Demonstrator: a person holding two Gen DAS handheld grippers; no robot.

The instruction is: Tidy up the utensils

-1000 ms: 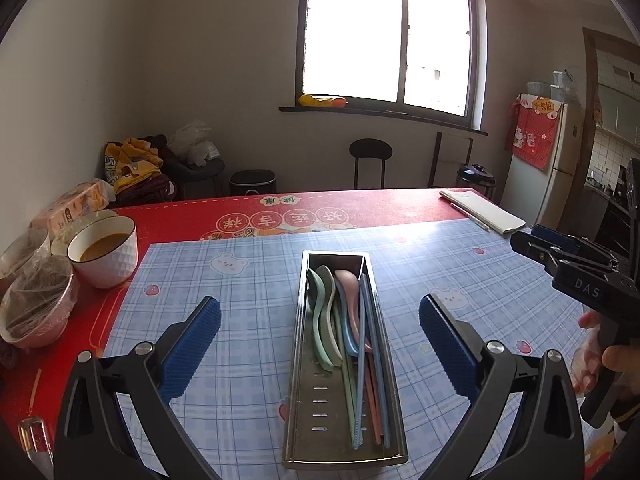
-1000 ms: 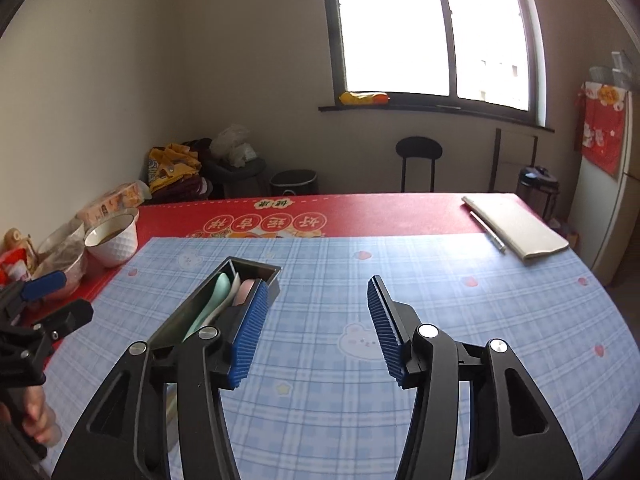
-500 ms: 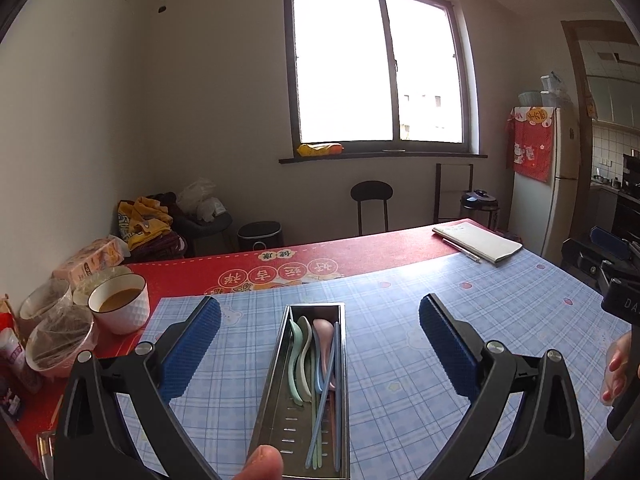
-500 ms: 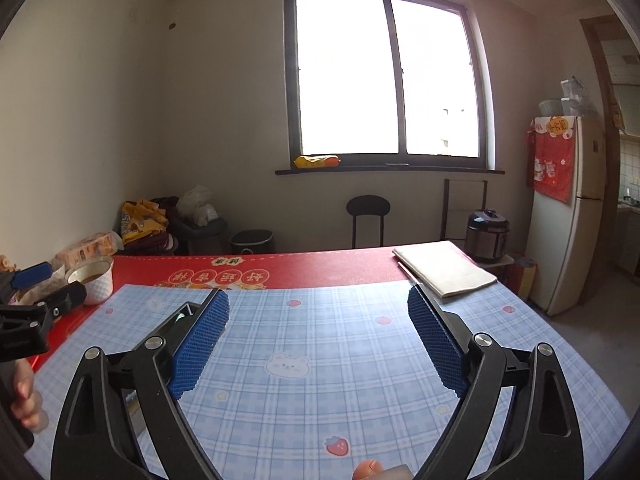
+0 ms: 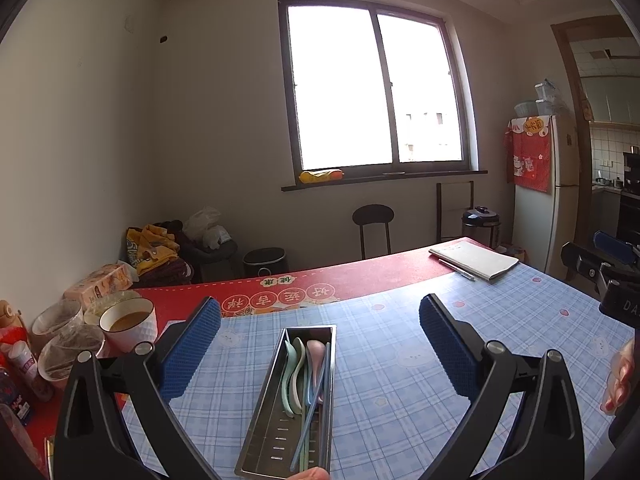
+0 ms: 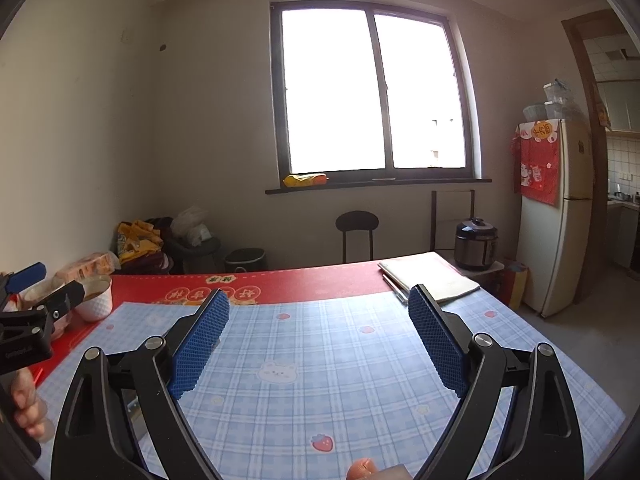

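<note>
Both the left claw (image 5: 320,344) and right claw (image 6: 319,336) gape wide and empty above the desk (image 6: 340,360), the utensil tray (image 5: 260,420) lying below the left.

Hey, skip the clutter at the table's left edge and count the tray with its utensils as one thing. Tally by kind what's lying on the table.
Metal tray: 1
Notebook: 1
Pen: 1
Total: 3

Utensils (image 5: 306,368) in tray (image 5: 262,412) on table (image 5: 400,360)
</note>
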